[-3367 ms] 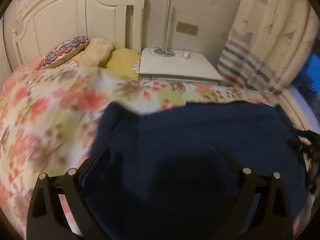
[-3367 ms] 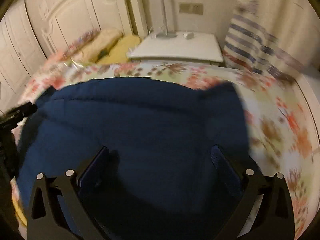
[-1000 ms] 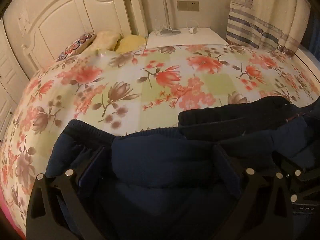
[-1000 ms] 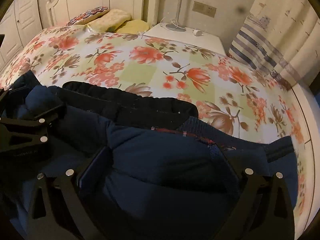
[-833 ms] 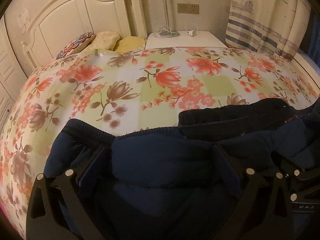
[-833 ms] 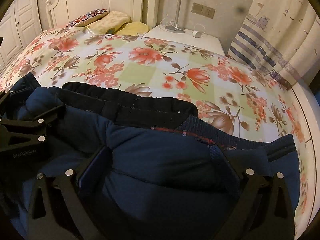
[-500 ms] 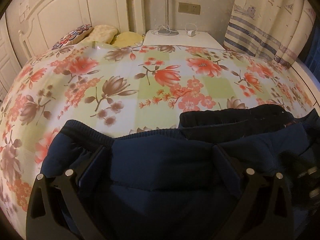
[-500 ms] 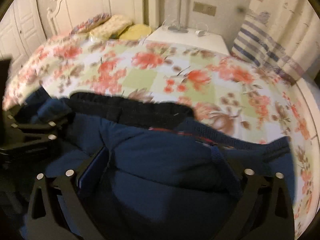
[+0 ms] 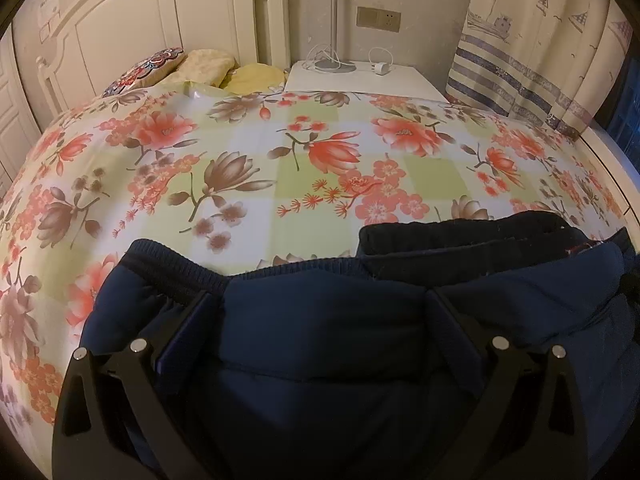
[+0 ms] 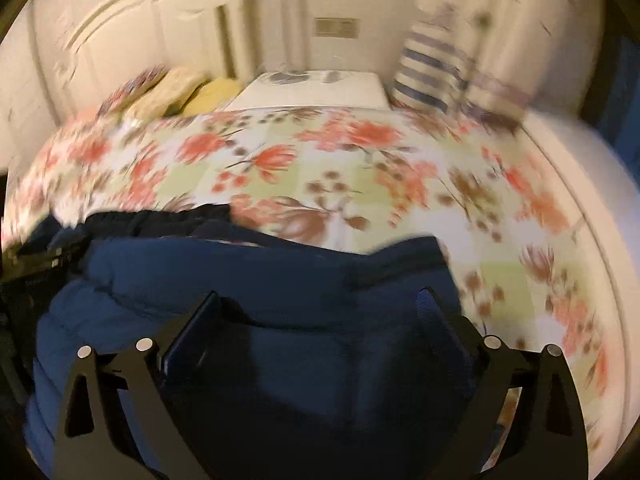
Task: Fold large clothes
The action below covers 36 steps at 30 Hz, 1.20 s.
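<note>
Right now, your navy padded jacket lies bunched at the near end of the bed, its ribbed hem turned toward the headboard and a darker black ribbed band showing at its far right edge. Your left gripper hangs over the jacket with its jaws spread wide, the navy fabric filling the gap between them; whether the fingers press into the cloth cannot be told. Your right gripper sits over the same jacket in a motion-blurred view, its jaws likewise spread wide with fabric between them. At the left edge of that view, the black frame of your left gripper touches the garment.

Beneath the jacket, the floral bedspread of red and brown blooms on green-and-white checks covers the bed. Pillows rest against the white headboard. Beside them stands a white nightstand carrying a lamp base and a charger, below a wall socket. A striped curtain hangs at right.
</note>
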Tool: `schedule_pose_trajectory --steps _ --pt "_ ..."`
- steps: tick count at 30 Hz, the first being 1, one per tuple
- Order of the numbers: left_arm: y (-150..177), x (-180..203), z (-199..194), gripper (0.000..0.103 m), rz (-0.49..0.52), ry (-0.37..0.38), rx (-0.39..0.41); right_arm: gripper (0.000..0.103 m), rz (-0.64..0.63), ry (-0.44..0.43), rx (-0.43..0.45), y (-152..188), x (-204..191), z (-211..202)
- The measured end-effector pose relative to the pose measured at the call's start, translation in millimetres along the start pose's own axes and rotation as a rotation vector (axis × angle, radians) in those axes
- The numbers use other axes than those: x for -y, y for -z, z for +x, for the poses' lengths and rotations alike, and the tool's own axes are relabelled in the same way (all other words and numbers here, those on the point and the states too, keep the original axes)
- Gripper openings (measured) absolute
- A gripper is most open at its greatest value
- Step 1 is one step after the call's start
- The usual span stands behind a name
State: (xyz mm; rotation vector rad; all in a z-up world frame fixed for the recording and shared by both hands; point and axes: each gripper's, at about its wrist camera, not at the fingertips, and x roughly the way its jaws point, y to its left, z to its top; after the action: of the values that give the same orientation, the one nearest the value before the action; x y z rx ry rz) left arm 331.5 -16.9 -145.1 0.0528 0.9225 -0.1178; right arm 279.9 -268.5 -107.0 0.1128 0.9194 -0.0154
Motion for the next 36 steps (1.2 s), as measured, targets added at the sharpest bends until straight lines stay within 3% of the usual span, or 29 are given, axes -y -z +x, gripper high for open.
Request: schedule_pose_trajectory --steps 3,7,9,11,13,17,21,22,24,26,28,31,36 --pt "-0.3 -0.4 -1.8 0.101 0.002 -0.004 0.006 0.097 0.090 -0.077 -0.049 5.7 20.5 20.5" --pt "-2.9 -4.8 -19.7 0.100 -0.011 -0.012 0.039 0.098 0.064 -0.043 -0.048 10.0 14.1 22.4" --pt "-0.8 6.8 -35.4 0.101 0.059 -0.020 0.077 0.098 0.072 -0.053 -0.043 11.0 16.9 21.7" --pt "7.1 31.1 -39.4 0.101 0.210 0.025 0.053 0.098 0.072 -0.054 -0.041 11.7 16.3 22.4" --pt "15.6 44.6 -26.0 0.101 0.310 0.001 0.013 0.098 0.072 -0.054 -0.041 11.7 16.7 22.2" --pt "4.4 21.5 -7.3 0.101 0.176 0.127 -0.091 0.098 0.076 -0.058 -0.038 11.5 16.7 22.4" --pt "-4.5 -12.4 -28.3 0.101 0.078 0.064 0.007 0.098 0.076 -0.059 -0.037 11.4 16.8 21.9" --pt "-7.6 -31.8 -27.3 0.101 0.008 0.060 0.008 0.098 0.077 -0.060 -0.037 11.4 16.7 22.2" --pt "-9.5 -68.9 -11.7 0.100 -0.133 0.124 -0.047 0.098 0.077 -0.057 -0.038 11.5 16.0 22.2" --pt "-5.9 -95.8 0.5 0.098 -0.265 0.238 -0.069 0.099 0.077 -0.058 -0.037 11.4 17.2 21.3" --pt "-4.2 -94.3 -2.5 0.098 -0.257 0.236 -0.043 0.099 0.079 -0.061 -0.036 11.2 17.3 21.4" --pt "-4.1 -76.5 -1.4 0.098 -0.180 0.159 -0.044 0.099 0.082 -0.065 -0.035 11.2 17.4 21.7" --pt "-7.1 -83.3 -5.5 0.099 -0.216 0.142 -0.048 0.098 0.079 -0.066 -0.049 8.8 17.6 20.5"
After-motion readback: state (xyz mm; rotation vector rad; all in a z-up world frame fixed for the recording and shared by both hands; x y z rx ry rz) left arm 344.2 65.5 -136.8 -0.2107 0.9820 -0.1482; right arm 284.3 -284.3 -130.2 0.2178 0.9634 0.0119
